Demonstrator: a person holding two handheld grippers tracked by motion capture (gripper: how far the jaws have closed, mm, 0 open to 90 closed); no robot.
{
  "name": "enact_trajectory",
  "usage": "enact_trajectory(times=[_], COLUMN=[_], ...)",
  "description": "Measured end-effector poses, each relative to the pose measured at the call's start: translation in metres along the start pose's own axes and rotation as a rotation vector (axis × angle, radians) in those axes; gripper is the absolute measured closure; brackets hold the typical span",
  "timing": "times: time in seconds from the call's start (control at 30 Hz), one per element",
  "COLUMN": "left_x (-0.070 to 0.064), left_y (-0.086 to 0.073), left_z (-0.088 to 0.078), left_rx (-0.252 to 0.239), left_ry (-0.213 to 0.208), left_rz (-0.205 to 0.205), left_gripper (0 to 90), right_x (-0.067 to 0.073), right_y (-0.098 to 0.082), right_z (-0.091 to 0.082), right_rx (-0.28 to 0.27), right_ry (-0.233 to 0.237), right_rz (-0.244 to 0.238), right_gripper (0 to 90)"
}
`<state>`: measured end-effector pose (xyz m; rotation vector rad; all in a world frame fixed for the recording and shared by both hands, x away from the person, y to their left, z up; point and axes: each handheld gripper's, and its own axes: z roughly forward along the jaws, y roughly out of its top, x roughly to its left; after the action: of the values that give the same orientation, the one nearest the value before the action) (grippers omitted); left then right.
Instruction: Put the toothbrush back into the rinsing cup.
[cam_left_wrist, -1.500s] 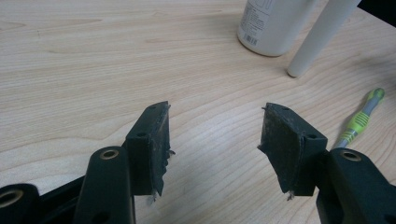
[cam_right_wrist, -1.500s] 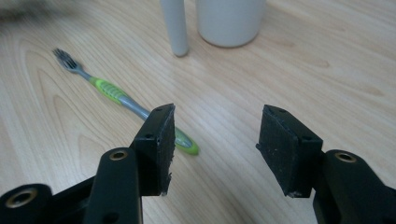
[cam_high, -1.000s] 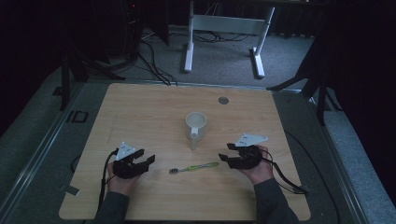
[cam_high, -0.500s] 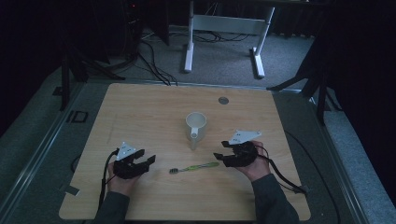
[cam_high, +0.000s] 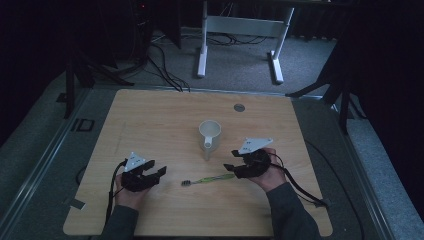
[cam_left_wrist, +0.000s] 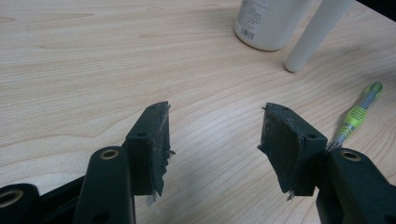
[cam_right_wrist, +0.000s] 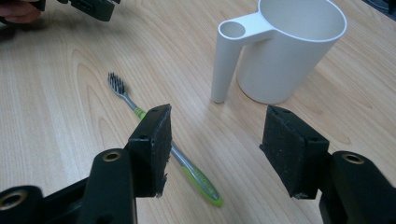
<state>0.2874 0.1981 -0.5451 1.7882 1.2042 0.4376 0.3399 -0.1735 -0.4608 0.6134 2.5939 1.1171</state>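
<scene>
A green toothbrush (cam_high: 209, 178) (cam_right_wrist: 159, 144) (cam_left_wrist: 357, 114) lies flat on the wooden table (cam_high: 165, 120), bristles toward my left hand. A white cup (cam_high: 210, 133) (cam_right_wrist: 280, 51) (cam_left_wrist: 271, 21) with a tubular handle stands upright behind it. My right gripper (cam_high: 230, 160) (cam_right_wrist: 215, 149) hovers open just above the toothbrush's handle end, with its left jaw over the handle. My left gripper (cam_high: 154, 171) (cam_left_wrist: 212, 140) rests open near the front left, nothing between its jaws, the brush head off to its right.
A small grey round disc (cam_high: 239, 107) is set in the table near its far edge. A white metal stand (cam_high: 240, 30) sits on the floor beyond the table. Cables trail from both grippers toward the front edge.
My right gripper has lifted a little and shifted toward the cup, tilting its plate upward. The left gripper, toothbrush and cup have stayed where they were.
</scene>
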Motion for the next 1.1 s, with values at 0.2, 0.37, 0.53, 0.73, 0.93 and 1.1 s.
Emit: enact_trajectory(times=[0.2, 0.37, 0.53, 0.73, 0.93, 1.1], left_x=[0.000, 0.000, 0.000, -0.001, -0.001, -0.001], left_y=[0.000, 0.000, 0.000, 0.000, 0.000, 0.000], left_z=[0.000, 0.000, 0.000, 0.001, 0.000, 0.001], left_rx=[0.004, 0.005, 0.004, 0.008, 0.008, 0.009], left_ry=[-0.001, 0.000, -0.001, -0.001, 0.000, 0.001], left_rz=[0.004, 0.005, 0.004, 0.007, 0.008, 0.009], left_gripper=[43.1, 43.1, 43.2, 43.2, 43.2, 43.1], right_x=[0.002, 0.001, -0.002, -0.002, -0.003, -0.004], right_y=[0.010, 0.017, 0.024, 0.032, 0.042, 0.049], right_z=[0.001, 0.004, 0.007, 0.013, 0.016, 0.017], right_rx=[0.009, 0.027, 0.049, 0.079, 0.081, 0.082], right_ry=[0.011, 0.018, 0.031, 0.068, 0.089, 0.098], right_rz=[-0.033, -0.052, -0.071, -0.103, -0.132, -0.147], right_gripper=[41.8, 41.8, 42.4, 43.8, 44.3, 44.3])
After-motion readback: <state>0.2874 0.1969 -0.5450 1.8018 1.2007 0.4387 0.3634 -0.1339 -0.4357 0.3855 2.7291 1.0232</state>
